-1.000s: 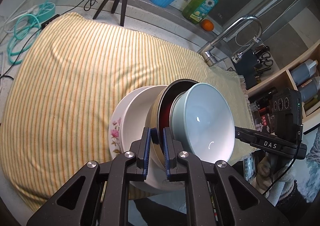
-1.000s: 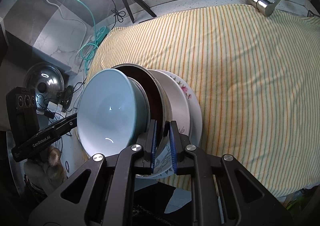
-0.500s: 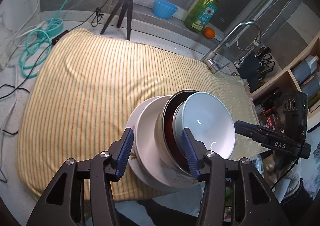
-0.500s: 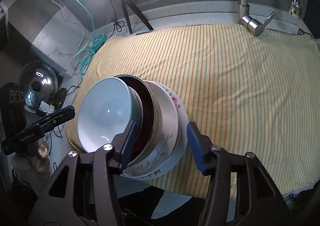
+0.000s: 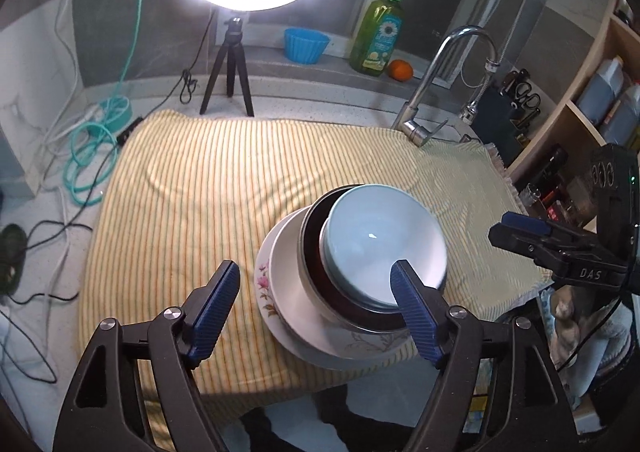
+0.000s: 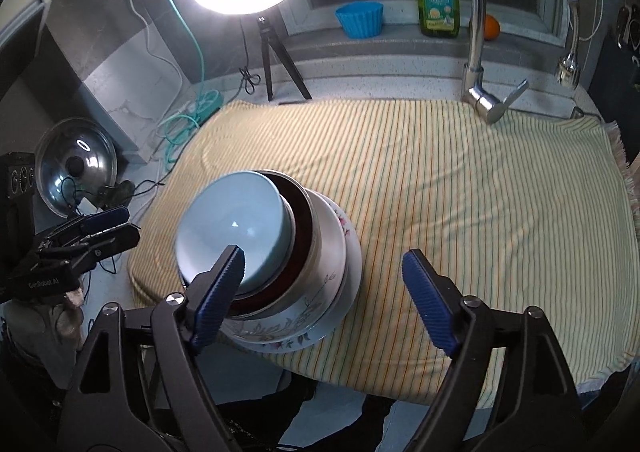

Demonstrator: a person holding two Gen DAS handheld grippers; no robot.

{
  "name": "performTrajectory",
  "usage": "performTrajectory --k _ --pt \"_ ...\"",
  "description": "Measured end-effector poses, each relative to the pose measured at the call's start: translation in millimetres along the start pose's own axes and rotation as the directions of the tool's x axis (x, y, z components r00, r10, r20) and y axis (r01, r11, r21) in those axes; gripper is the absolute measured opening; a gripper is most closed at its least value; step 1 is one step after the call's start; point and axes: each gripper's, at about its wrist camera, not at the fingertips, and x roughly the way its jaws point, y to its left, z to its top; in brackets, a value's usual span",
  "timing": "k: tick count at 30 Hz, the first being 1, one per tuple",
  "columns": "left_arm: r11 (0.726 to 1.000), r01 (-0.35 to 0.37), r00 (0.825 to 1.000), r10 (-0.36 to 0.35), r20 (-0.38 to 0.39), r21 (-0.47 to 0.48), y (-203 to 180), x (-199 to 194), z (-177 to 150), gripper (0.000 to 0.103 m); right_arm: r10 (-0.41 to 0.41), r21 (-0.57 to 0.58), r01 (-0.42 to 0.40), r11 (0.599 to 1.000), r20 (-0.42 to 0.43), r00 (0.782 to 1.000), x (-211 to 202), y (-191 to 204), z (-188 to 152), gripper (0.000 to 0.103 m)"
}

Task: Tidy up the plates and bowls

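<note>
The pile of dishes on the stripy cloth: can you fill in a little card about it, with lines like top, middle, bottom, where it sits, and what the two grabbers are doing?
top: pale blue ceramic bowl
under it: dark red bowl with a metal rim
next: white bowl with a leaf pattern
bottom: white plate with pink flowers
where: near front edge of yellow striped cloth
left gripper: jaws just opened, holding nothing
right gripper: jaws just opened, holding nothing

"DAS" on right gripper (image 5: pixel 516 230)
</note>
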Motion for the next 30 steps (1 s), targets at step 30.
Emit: performTrajectory --k 30 --pt "0.994 -0.103 0.987 0.097 0.128 0.042 -30.7 -37.9 -4.4 0.078 -0.015 -0.053 0.022 0.998 0.138 0.990 -53.4 19.6 -8.1 0.100"
